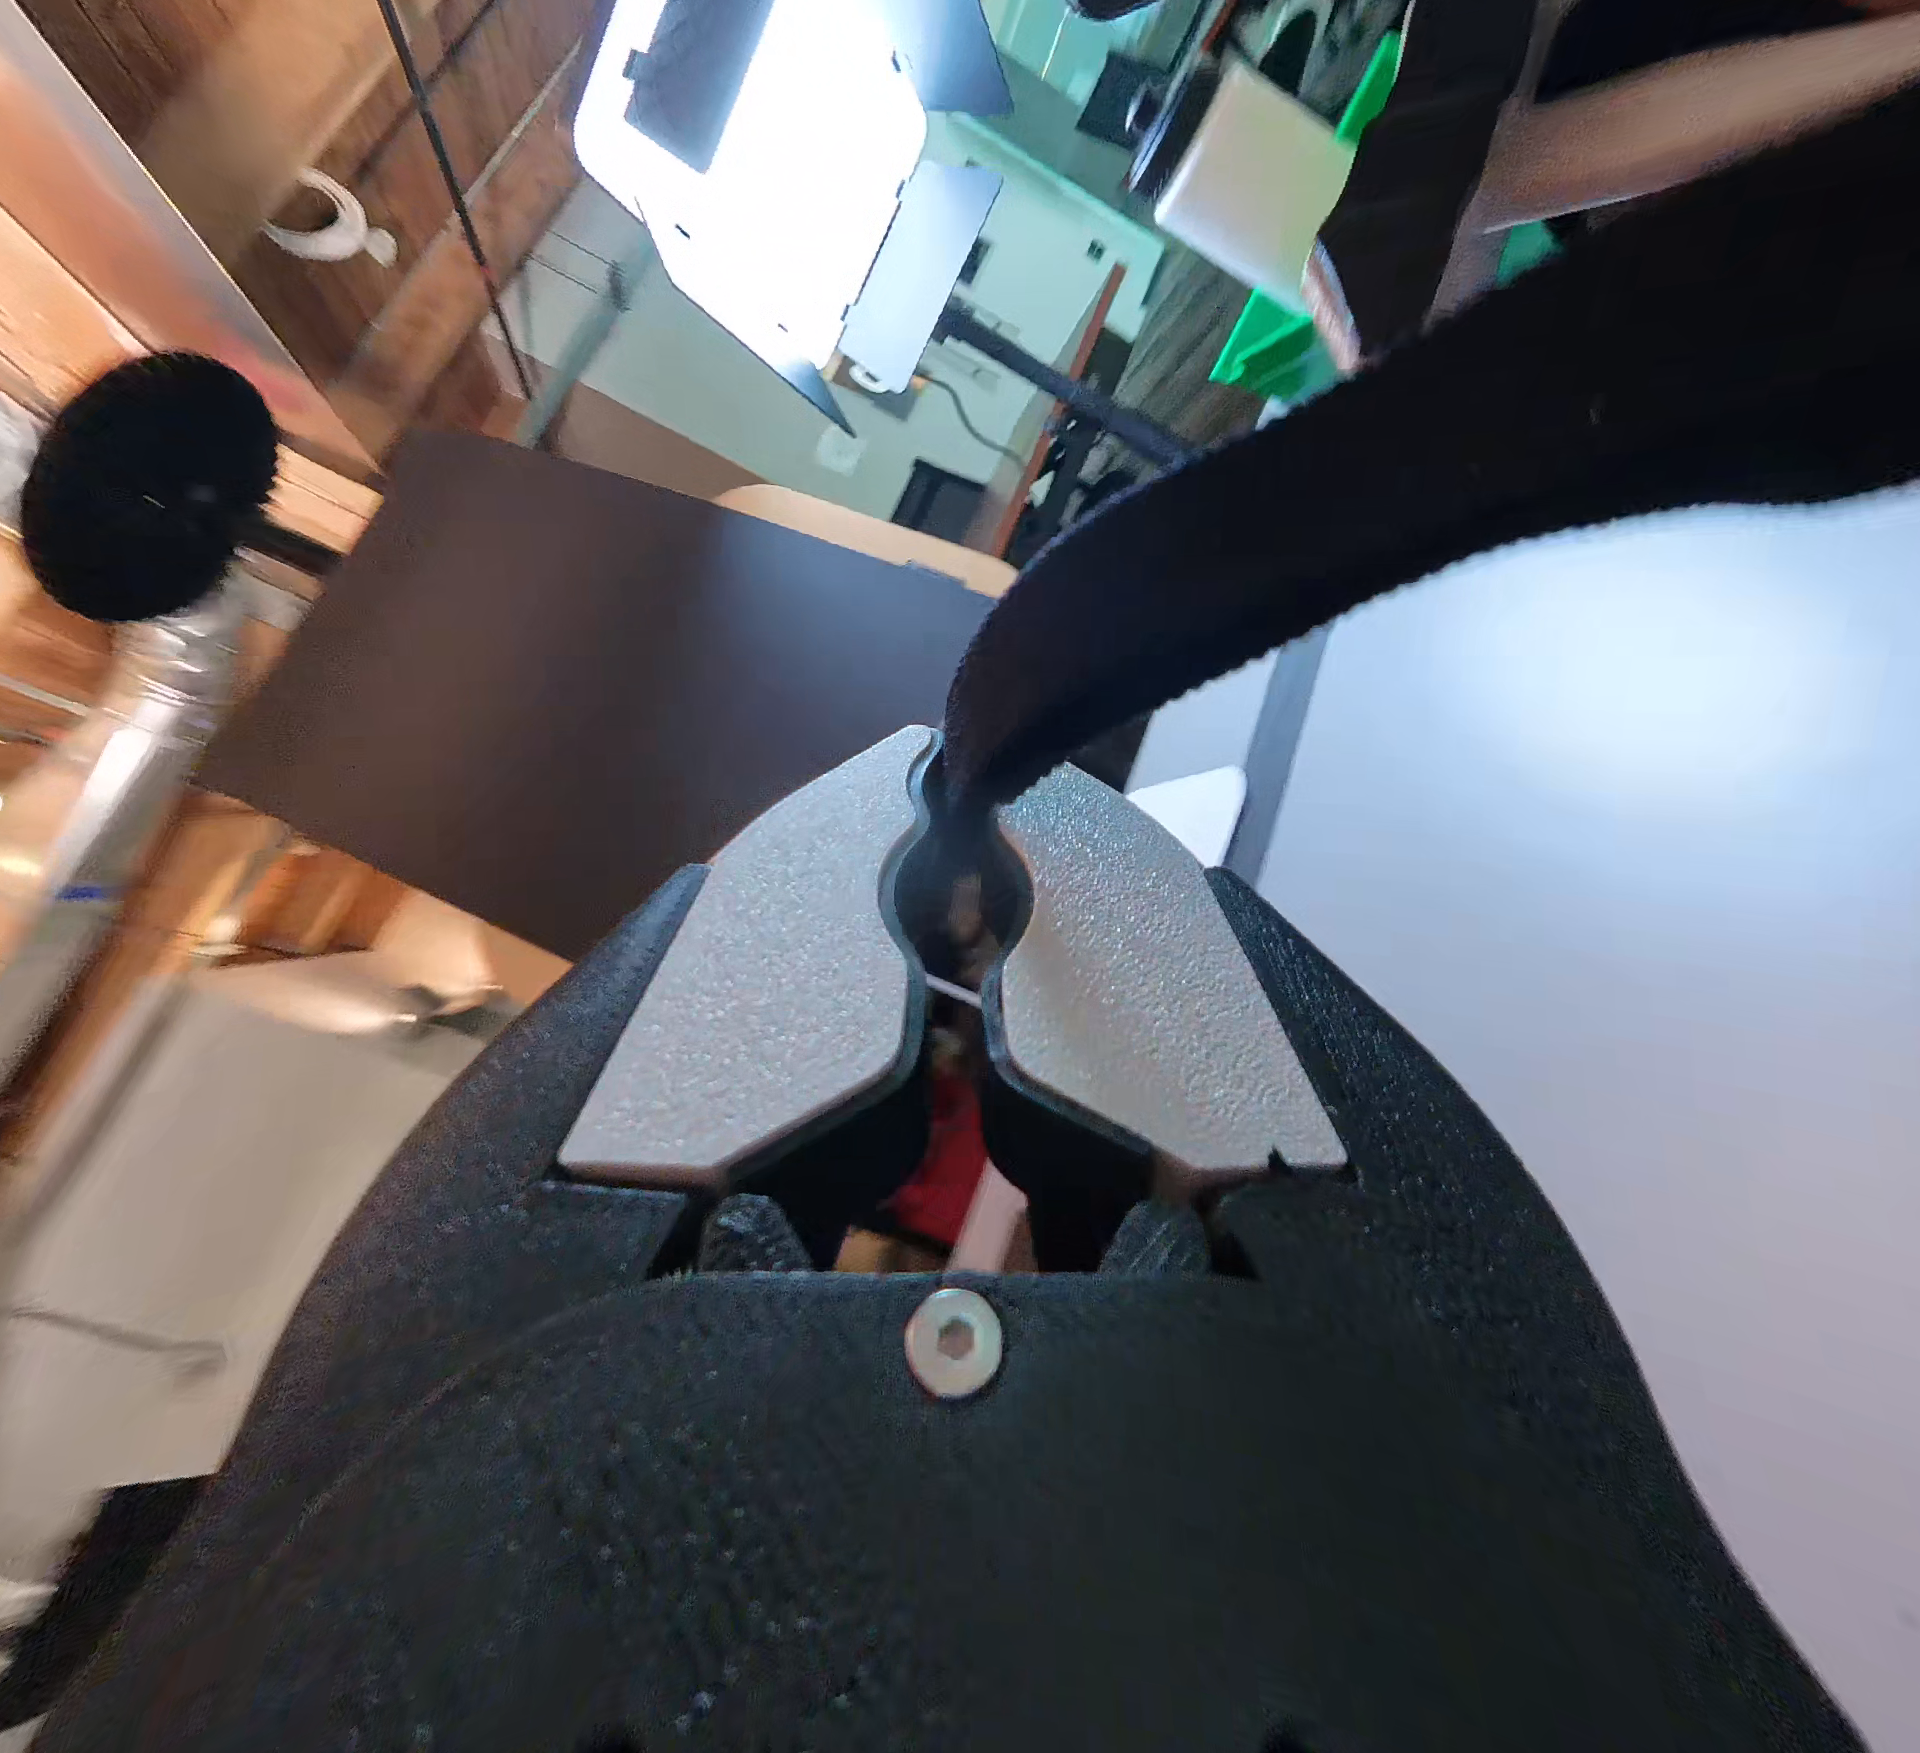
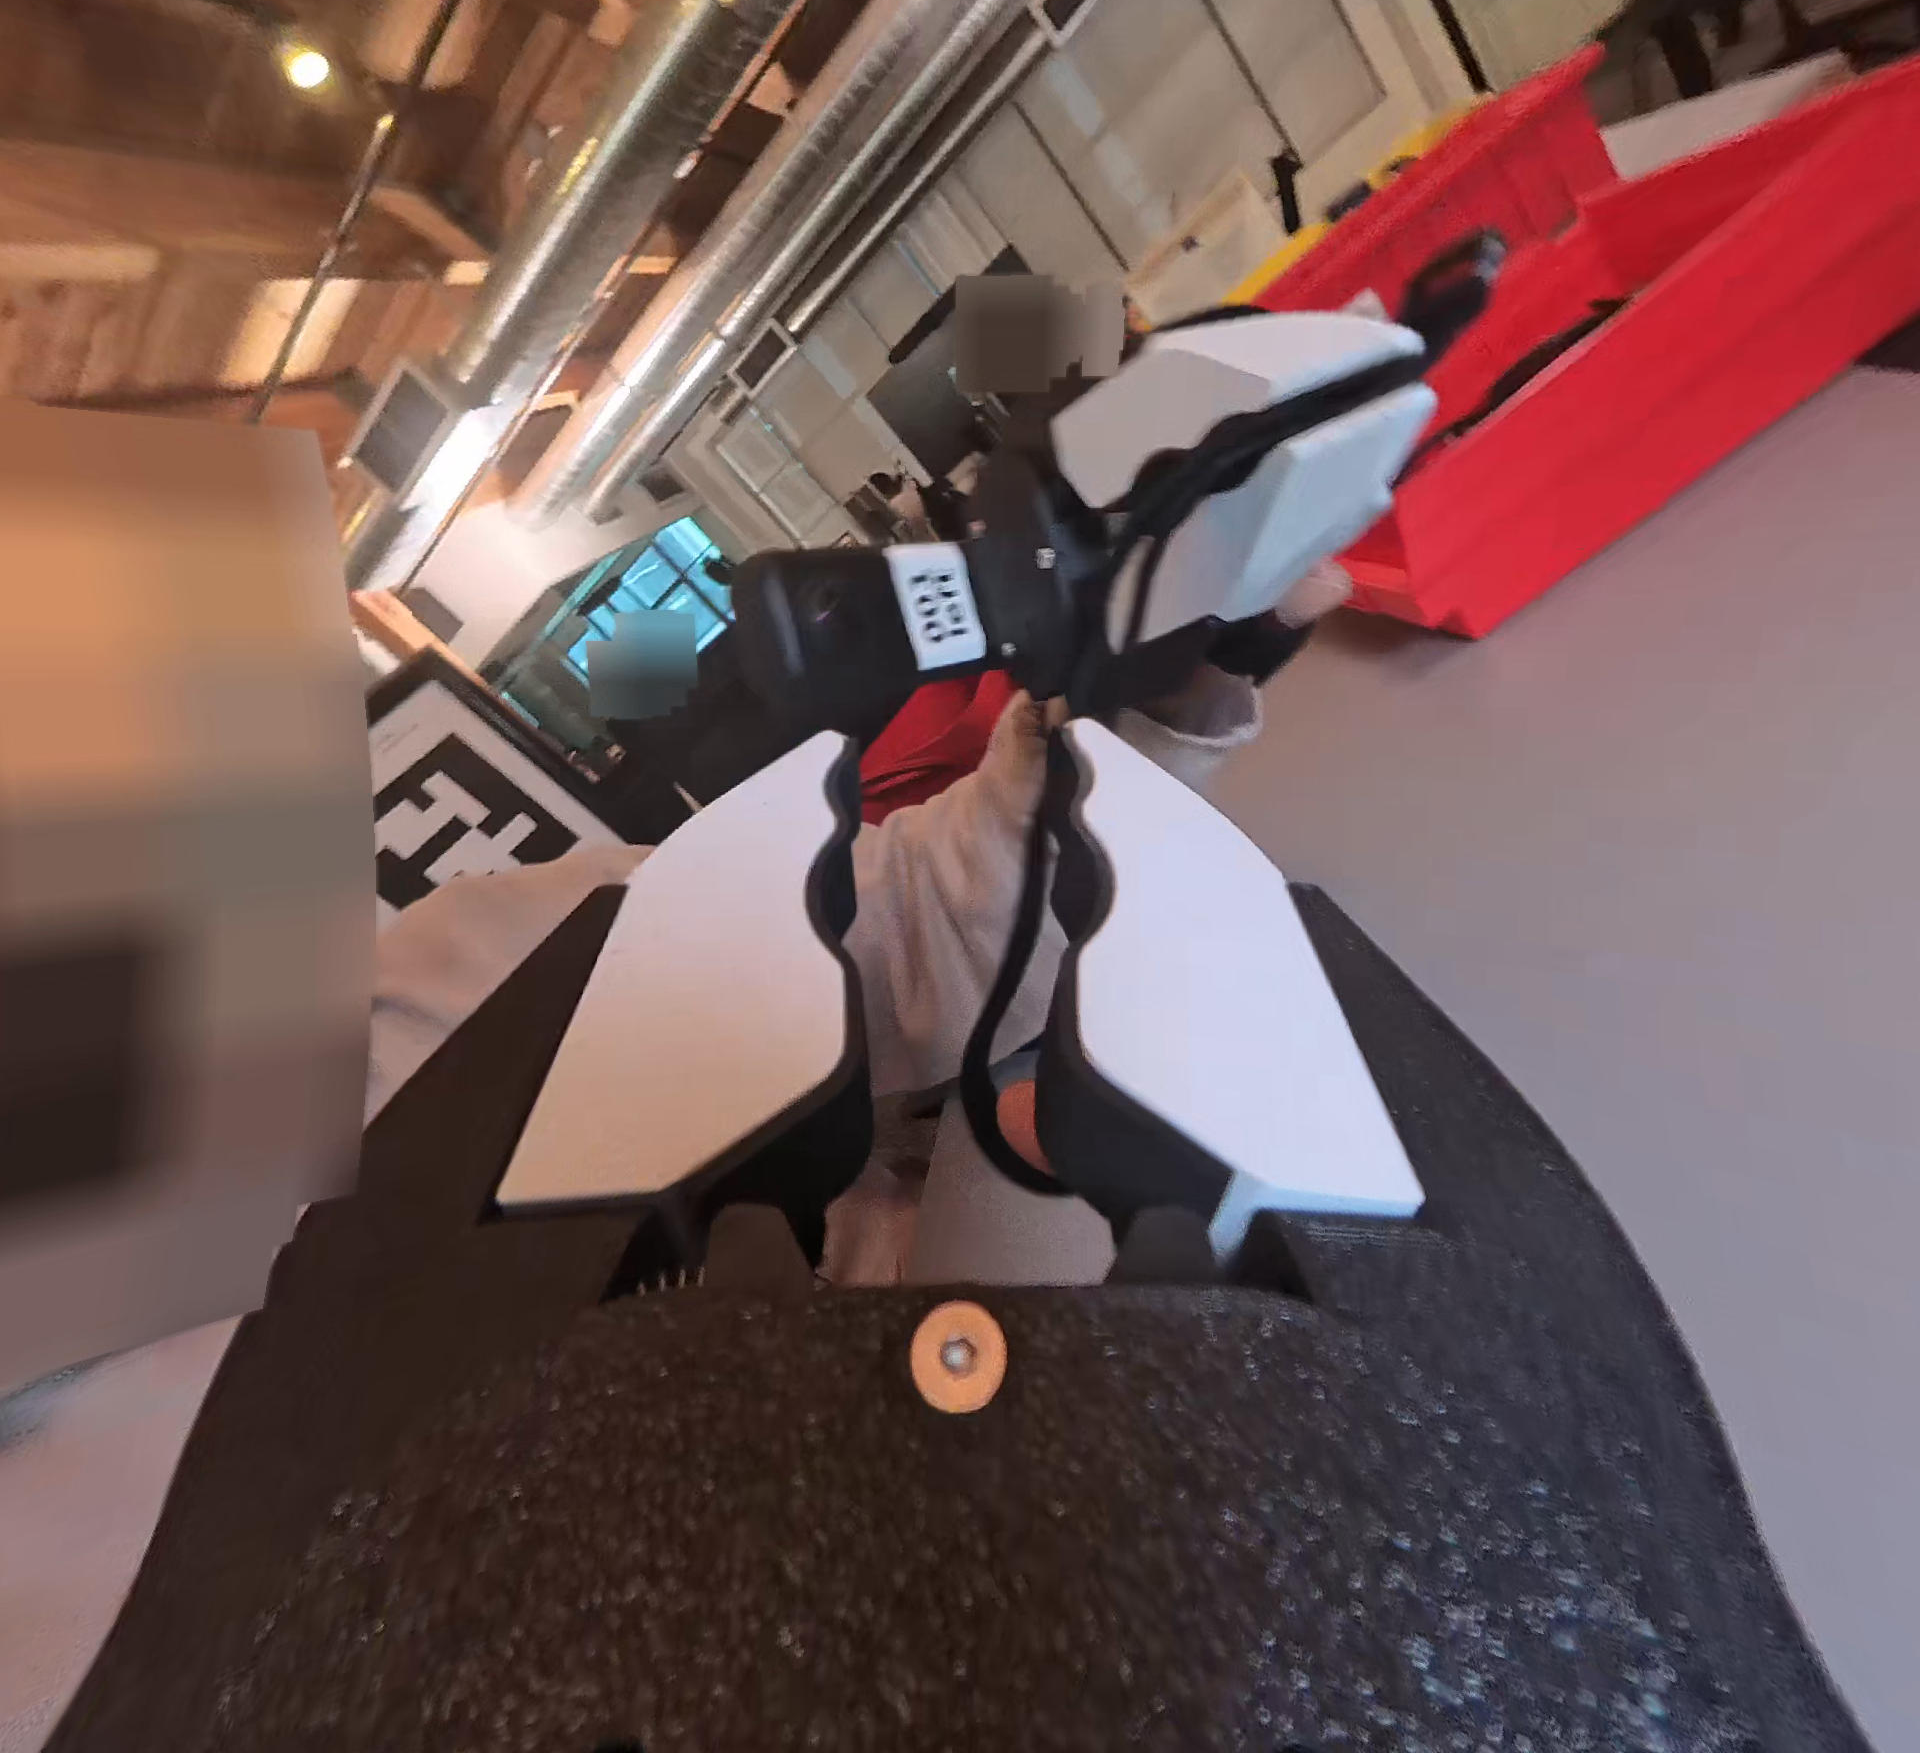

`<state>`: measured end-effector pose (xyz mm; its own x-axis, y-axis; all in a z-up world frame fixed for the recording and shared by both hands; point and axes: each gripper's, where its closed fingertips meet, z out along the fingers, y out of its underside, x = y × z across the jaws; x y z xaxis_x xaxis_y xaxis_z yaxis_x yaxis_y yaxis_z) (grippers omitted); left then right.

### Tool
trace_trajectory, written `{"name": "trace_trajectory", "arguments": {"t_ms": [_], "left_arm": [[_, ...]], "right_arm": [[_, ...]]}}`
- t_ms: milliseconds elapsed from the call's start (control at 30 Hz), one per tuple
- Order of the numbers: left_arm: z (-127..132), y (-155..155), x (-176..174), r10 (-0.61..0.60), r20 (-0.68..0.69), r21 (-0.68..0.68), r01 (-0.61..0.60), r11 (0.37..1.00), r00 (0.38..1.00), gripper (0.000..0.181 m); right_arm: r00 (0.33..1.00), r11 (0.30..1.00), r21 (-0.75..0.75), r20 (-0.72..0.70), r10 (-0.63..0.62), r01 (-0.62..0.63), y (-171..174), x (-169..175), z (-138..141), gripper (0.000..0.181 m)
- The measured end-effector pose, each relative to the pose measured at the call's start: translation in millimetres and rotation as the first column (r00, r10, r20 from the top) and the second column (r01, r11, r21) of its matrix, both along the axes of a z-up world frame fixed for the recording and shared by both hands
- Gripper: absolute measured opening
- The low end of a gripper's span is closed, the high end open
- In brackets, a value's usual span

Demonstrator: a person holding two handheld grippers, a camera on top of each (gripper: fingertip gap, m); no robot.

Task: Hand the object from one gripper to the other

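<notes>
Black fabric strap [image 1: 1403, 498], broad and soft with a finely ribbed edge, is the object in play. In the left wrist view one end of it is bunched and pinched between the grey fingertips of the left gripper [image 1: 961, 794], whose jaws are drawn nearly together on it. From there the strap rises in a curve to the upper right, widening as it goes, up to the blurred dark body at the top edge.

In the right wrist view the same left gripper [image 2: 1392, 394] shows farther off, its white fingers closed on dark strands, with a black camera [image 2: 862, 623] wearing a white label mounted behind it. A thin black cord [image 2: 1013, 997] hangs down from there, looping between the fingers of the right gripper [image 2: 961, 758]. Those jaws stand apart, with a clear gap between the white pads; the cord lies against the right-hand finger but is not pinched.

Beyond, a grey tabletop [image 2: 1558, 872] carries a red bin [image 2: 1621, 415].
</notes>
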<state>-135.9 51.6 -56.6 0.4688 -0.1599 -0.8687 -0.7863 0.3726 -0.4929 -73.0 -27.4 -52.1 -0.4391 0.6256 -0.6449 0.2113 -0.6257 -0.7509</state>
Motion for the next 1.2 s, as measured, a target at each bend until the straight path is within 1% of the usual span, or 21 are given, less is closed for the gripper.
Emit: {"name": "trace_trajectory", "arguments": {"t_ms": [33,100,167,200,233,300,367,400,467,533,633,667,800,867,900,967,1000,1033,1133,1167,1200], "left_arm": [[1.3,-0.8,-0.2,-0.035,0.076,-0.047,0.038,0.998,0.997,0.003],[4.8,-3.3,0.4,-0.095,0.208,-0.115,0.121,0.986,0.973,0.003],[6.1,-5.1,3.0,-0.141,0.340,-0.193,0.216,0.957,0.930,0.003],[8.1,-6.9,5.9,-0.167,0.422,-0.228,0.282,0.932,0.891,0.003],[9.7,-9.2,9.4,-0.187,0.502,-0.265,0.356,0.896,0.845,0.003],[12.4,-13.7,16.5,-0.199,0.627,-0.318,0.480,0.817,0.753,0.003],[11.1,-19.5,25.9,-0.192,0.704,-0.371,0.584,0.722,0.684,0.003],[10.5,-21.0,29.4,-0.180,0.730,-0.386,0.615,0.688,0.659,0.003],[6.6,-24.7,38.0,-0.145,0.772,-0.426,0.673,0.605,0.619,0.003],[0.5,-31.4,49.6,-0.100,0.806,-0.472,0.734,0.488,0.584,0.003],[-13.1,-43.7,68.9,-0.055,0.816,-0.531,0.784,0.320,0.575,0.003],[-18.8,-45.9,74.4,-0.042,0.811,-0.550,0.785,0.284,0.584,0.003],[-47.3,-62.0,95.3,-0.019,0.765,-0.640,0.762,0.101,0.644,0.003],[-62.8,-69.8,102.2,-0.015,0.730,-0.683,0.730,0.020,0.683,0.003],[-68.5,-73.0,105.2,-0.021,0.719,-0.695,0.719,-0.010,0.694,0.003],[-74.9,-78.8,110.1,-0.032,0.713,-0.701,0.711,-0.060,0.700,0.003],[-75.9,-80.4,111.6,-0.036,0.714,-0.699,0.711,-0.073,0.699,0.003],[-75.9,-81.6,112.6,-0.039,0.718,-0.696,0.714,-0.081,0.695,0.003],[-64.1,-84.6,113.7,-0.072,0.759,-0.652,0.755,-0.075,0.648,0.004],[-58.2,-85.4,112.9,-0.108,0.770,-0.636,0.770,-0.049,0.629,0.007],[-53.6,-84.4,111.6,-0.153,0.766,-0.631,0.776,0.003,0.624,0.014]], "right_arm": [[0.999,1.000,0.026,-0.036,0.010,-0.009,-1.7,5.9,9.2,0.038],[0.996,0.993,0.110,-0.090,-0.021,0.031,1.5,15.3,22.1,0.041],[0.986,0.965,0.232,-0.138,-0.096,0.127,10.7,22.8,29.1,0.041],[0.976,0.934,0.305,-0.163,-0.142,0.186,16.6,25.9,30.4,0.041],[0.965,0.890,0.385,-0.183,-0.187,0.246,23.0,28.4,29.9,0.041],[0.936,0.767,0.538,-0.229,-0.266,0.349,35.4,32.4,26.3,0.042],[0.911,0.630,0.659,-0.267,-0.315,0.410,45.0,34.2,20.0,0.042],[0.903,0.564,0.710,-0.275,-0.331,0.423,48.6,33.8,15.6,0.042],[0.893,0.453,0.779,-0.305,-0.330,0.433,47.3,31.4,10.6,0.042],[0.891,0.348,0.833,-0.326,-0.316,0.429,40.6,26.3,7.0,0.046],[0.901,0.225,0.894,-0.316,-0.299,0.388,29.5,16.5,-2.1,0.053],[0.908,0.218,0.903,-0.301,-0.293,0.370,25.9,13.6,-5.4,0.054],[0.933,0.267,0.907,-0.260,-0.249,0.324,13.3,8.9,-12.6,0.051],[0.940,0.257,0.917,-0.246,-0.237,0.305,10.1,8.9,-15.4,0.050],[0.940,0.241,0.920,-0.256,-0.224,0.308,7.8,10.0,-14.6,0.039],[0.952,0.225,0.936,-0.226,-0.208,0.271,4.8,12.8,-18.1,0.007],[0.955,0.231,0.938,-0.210,-0.211,0.258,5.5,13.7,-19.6,0.006],[0.958,0.260,0.933,-0.197,-0.209,0.249,5.3,14.8,-19.3,0.006],[0.951,0.413,0.866,-0.195,-0.238,0.281,11.2,17.1,-8.1,0.005],[0.946,0.477,0.825,-0.202,-0.254,0.304,15.0,18.5,-1.8,0.005],[0.940,0.543,0.774,-0.209,-0.269,0.327,19.4,21.0,5.5,0.005]]}}
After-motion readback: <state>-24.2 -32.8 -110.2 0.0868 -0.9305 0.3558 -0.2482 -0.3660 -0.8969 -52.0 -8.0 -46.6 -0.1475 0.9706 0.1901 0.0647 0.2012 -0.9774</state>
